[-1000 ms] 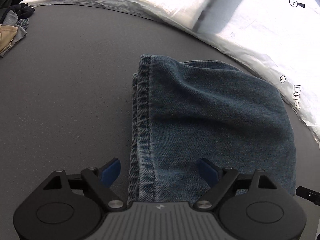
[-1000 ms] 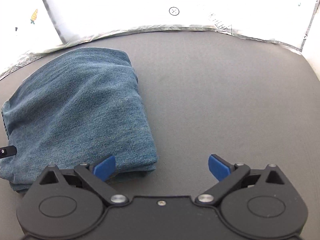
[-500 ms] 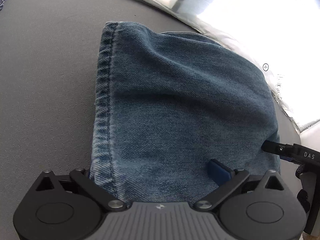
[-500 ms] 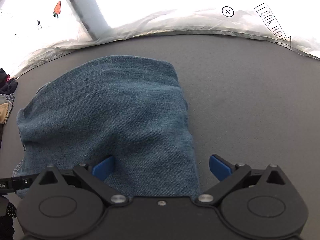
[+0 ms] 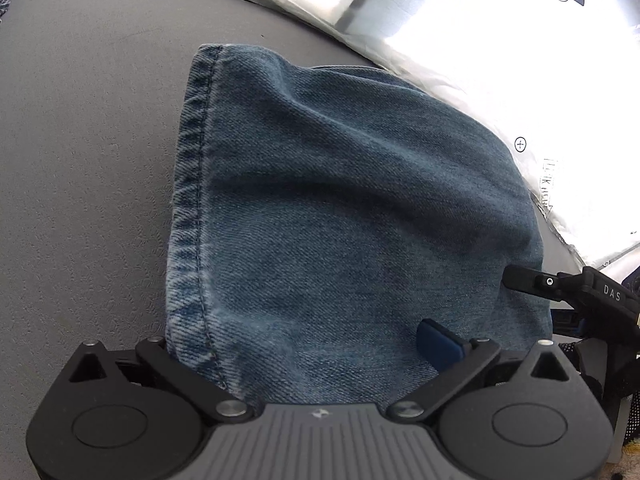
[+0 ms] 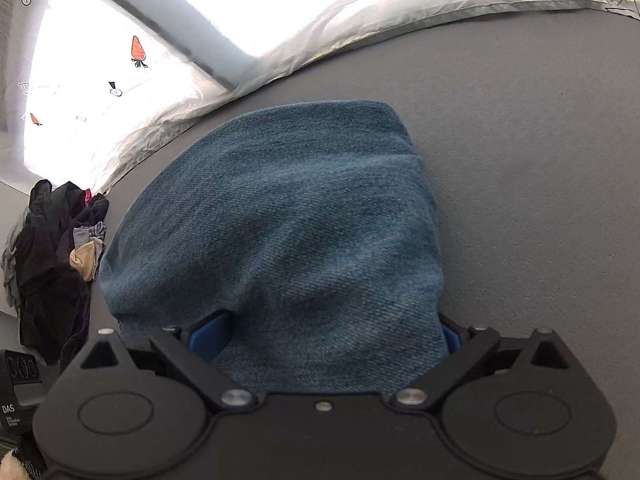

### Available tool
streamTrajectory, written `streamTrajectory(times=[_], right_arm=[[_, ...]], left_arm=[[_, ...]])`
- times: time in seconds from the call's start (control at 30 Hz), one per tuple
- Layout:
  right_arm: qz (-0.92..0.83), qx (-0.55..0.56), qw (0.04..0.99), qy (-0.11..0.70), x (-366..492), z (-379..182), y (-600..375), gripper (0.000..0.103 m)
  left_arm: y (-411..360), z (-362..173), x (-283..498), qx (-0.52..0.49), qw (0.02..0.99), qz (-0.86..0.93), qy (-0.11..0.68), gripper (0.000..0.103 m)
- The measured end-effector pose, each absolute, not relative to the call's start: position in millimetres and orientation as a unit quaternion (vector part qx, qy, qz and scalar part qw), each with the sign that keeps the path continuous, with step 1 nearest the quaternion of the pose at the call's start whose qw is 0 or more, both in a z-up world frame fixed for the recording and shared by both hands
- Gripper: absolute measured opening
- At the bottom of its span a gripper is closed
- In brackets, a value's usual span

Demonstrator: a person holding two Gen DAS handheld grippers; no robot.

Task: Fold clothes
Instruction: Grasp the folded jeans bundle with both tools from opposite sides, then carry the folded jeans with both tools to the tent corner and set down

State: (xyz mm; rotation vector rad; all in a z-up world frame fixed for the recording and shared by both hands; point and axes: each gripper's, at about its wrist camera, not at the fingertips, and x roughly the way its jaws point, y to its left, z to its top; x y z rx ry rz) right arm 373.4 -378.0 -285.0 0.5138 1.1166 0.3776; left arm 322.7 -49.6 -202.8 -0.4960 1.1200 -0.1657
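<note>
The folded blue denim garment (image 5: 352, 216) lies on the flat grey textured work surface (image 5: 80, 140), with a stitched seam running along its left edge in the left wrist view.

Left gripper (image 5: 312, 344): jaws stand wide apart. The near edge of the denim lies between them. The right blue pad (image 5: 438, 340) rests on top of the cloth; the left pad is hidden beneath or behind the seam edge. No clamping on the cloth is visible.

Right gripper (image 6: 328, 336): jaws are closing, with the near end of the denim (image 6: 280, 232) bunched between them. The left blue pad (image 6: 210, 338) sits just beside the fabric fold; the right pad is almost fully covered by the cloth edge. Whether the pads press the cloth cannot be told.

In the left wrist view, the black tip of the right gripper (image 5: 560, 288) touches the right edge of the denim.

A heap of dark mixed clothing (image 6: 52, 264) lies well apart from the denim, at the left edge of the surface. A crinkled silver-white sheet (image 6: 320, 36) borders the far side.
</note>
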Motion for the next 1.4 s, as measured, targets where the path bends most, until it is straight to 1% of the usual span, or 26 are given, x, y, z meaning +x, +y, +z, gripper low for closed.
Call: streamTrajectory(times=[0.03,0.07,0.1,0.13,0.17,0.2,0.23,0.27,0.37,0.5,0.67,0.7,0.9,1.03,1.13,1.2,1.27,1.37,1.4], right_arm=[[0.177,0.246,0.801,0.516,371,-284,-380,0.077],[0.174,0.251,0.803,0.511,367,-282,-382,0.068],[0.171,0.259,0.805,0.506,364,-280,-385,0.051],[0.169,0.273,0.805,0.499,359,-278,-389,0.035],[0.169,0.289,0.805,0.491,355,-276,-393,0.029],[0.173,0.304,0.805,0.48,350,-273,-395,0.023],[0.176,0.307,0.808,0.47,345,-268,-395,0.02],[0.179,0.301,0.816,0.461,340,-262,-393,0.019],[0.176,0.287,0.835,0.434,329,-242,-390,0.017],[0.151,0.313,0.852,0.391,313,-218,-416,0.017],[0.088,0.351,0.873,0.326,280,-184,-489,0.017],[0.072,0.359,0.878,0.31,269,-177,-508,0.017],[-0.047,0.4,0.894,0.197,195,-146,-620,0.017],[-0.148,0.436,0.878,0.131,145,-146,-690,0.017],[-0.222,0.469,0.849,0.096,117,-158,-733,0.017],[-0.271,0.5,0.818,0.084,108,-177,-757,0.017],[-0.316,0.532,0.782,0.076,101,-205,-777,0.017],[-0.349,0.6,0.717,0.07,98,-253,-790,0.018],[-0.352,0.615,0.702,0.067,98,-263,-791,0.018]], left_arm=[[-50,-202,321,-0.239,0.815,-0.078,0.523,0.1],[-50,-200,320,-0.244,0.814,-0.078,0.521,0.096],[-50,-199,318,-0.243,0.816,-0.073,0.519,0.092],[-52,-195,315,-0.238,0.82,-0.065,0.516,0.081],[-53,-191,313,-0.232,0.824,-0.057,0.513,0.069],[-55,-188,310,-0.228,0.828,-0.05,0.51,0.063],[-55,-184,309,-0.233,0.828,-0.053,0.507,0.053],[-57,-179,308,-0.236,0.83,-0.054,0.503,0.049],[-69,-164,308,-0.236,0.835,-0.067,0.493,0.044],[-98,-142,316,-0.224,0.841,-0.109,0.48,0.043],[-174,-100,339,-0.185,0.848,-0.193,0.458,0.042],[-215,-99,350,-0.168,0.85,-0.218,0.45,0.042],[-370,-44,379,-0.087,0.838,-0.352,0.407,0.041],[-498,-18,381,-0.026,0.811,-0.445,0.378,0.041],[-580,-21,367,0.027,0.793,-0.497,0.351,0.041],[-624,-41,354,0.057,0.779,-0.518,0.349,0.041],[-659,-78,368,0.072,0.761,-0.522,0.378,0.041],[-689,-130,379,0.097,0.747,-0.496,0.432,0.04],[-686,-130,380,0.091,0.748,-0.497,0.431,0.04]])
